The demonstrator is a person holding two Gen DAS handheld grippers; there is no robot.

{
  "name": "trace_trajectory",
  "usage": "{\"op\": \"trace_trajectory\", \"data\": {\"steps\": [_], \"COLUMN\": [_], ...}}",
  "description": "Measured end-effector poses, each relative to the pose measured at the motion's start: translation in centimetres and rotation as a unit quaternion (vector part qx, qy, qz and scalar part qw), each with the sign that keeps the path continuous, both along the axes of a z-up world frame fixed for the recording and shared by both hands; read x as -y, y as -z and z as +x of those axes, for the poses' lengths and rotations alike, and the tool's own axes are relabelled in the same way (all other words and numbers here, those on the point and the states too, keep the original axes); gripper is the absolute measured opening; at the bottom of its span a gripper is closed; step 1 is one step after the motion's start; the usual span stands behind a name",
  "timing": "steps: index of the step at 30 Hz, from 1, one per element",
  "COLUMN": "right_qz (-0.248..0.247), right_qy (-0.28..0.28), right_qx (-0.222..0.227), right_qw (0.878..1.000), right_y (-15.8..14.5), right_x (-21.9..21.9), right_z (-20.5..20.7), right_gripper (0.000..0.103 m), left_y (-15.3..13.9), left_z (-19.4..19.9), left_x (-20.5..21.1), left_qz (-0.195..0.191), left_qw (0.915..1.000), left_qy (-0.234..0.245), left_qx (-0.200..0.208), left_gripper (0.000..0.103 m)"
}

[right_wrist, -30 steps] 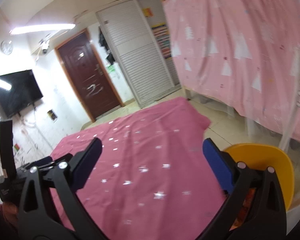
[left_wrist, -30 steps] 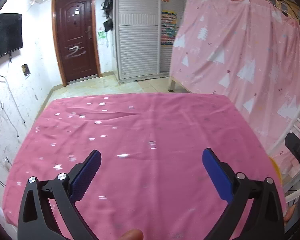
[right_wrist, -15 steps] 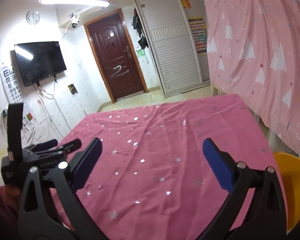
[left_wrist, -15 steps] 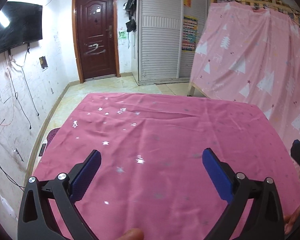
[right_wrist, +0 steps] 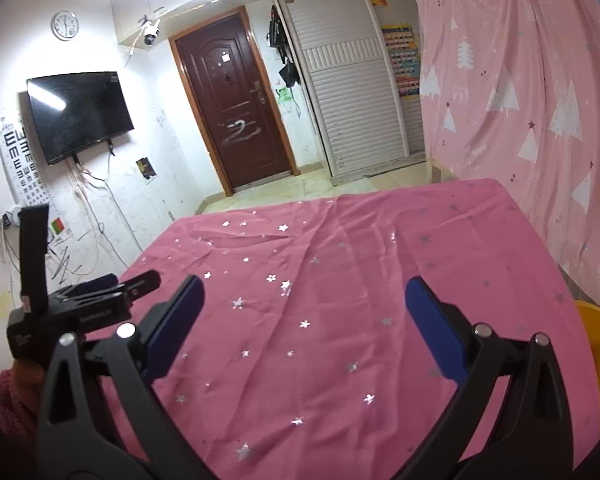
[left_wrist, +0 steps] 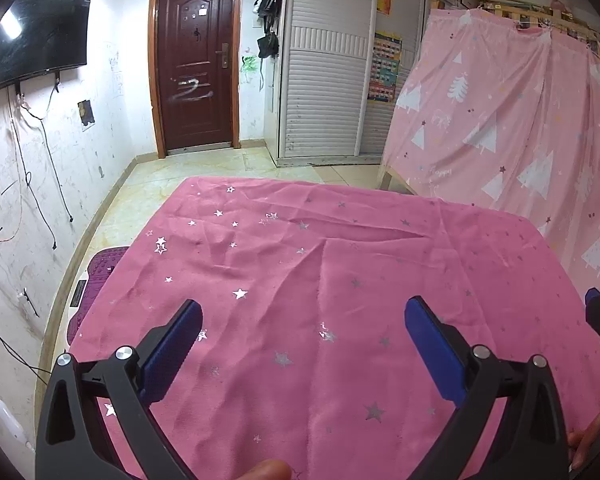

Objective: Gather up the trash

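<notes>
— What has changed since a moment ago?
— Both views have swung up and left; more door (left_wrist: 196, 68) and floor (left_wrist: 204, 164) show, and the yellow bin (right_wrist: 598, 356) has slid to the right edge.
— Room to move?
— The pink tabletop (left_wrist: 340, 280) lies bare to all its edges; no trash shows on it.
— The tongs?
— Left tongs (left_wrist: 300, 330) and right tongs (right_wrist: 302, 312) hang level above it, spread wide, empty.

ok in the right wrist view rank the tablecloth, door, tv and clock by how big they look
1. tablecloth
2. door
3. tv
4. clock
The tablecloth is nearest the camera, which inflates it.
</notes>
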State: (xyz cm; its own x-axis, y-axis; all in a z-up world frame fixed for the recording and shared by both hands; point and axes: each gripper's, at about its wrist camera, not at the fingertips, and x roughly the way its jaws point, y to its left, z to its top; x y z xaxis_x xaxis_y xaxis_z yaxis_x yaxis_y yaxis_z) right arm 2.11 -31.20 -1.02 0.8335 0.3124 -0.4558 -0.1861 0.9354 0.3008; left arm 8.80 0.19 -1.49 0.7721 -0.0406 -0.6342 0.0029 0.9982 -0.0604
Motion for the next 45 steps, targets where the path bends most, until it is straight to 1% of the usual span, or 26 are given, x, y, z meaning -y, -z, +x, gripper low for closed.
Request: {"op": "trace_trajectory", "data": {"steps": [3, 7, 11, 45], "right_qz": [-0.003, 0.009, 0.010, 0.008], "right_qy": [0.000, 0.012, 0.015, 0.014], "right_qx": [-0.003, -0.006, -0.010, -0.012], "right_qw": [1.000, 1.000, 1.000, 1.000], "right_y": [0.14, 0.28, 0.36, 0.37], "right_x": [-0.15, 0.18, 0.26, -0.02], "right_z": [0.21, 0.22, 0.32, 0.50], "right_gripper": [0.097, 0.097, 0.097, 0.097], "left_y": [0.19, 0.33, 0.46, 0.59], "left_z": [0.05, 0.16, 0.21, 0.36], "left_x": [-0.02, 0.19, 0.25, 0.34], "left_qz": [-0.002, -0.004, -0.003, -0.003], "left_qw": [1.0000, 0.9999, 0.9999, 0.9998], "left_qy": [0.002, 0.006, 0.008, 0.007], "left_qx": [-0.004, -0.009, -0.013, -0.016], "left_gripper": [0.094, 0.094, 0.094, 0.094]}}
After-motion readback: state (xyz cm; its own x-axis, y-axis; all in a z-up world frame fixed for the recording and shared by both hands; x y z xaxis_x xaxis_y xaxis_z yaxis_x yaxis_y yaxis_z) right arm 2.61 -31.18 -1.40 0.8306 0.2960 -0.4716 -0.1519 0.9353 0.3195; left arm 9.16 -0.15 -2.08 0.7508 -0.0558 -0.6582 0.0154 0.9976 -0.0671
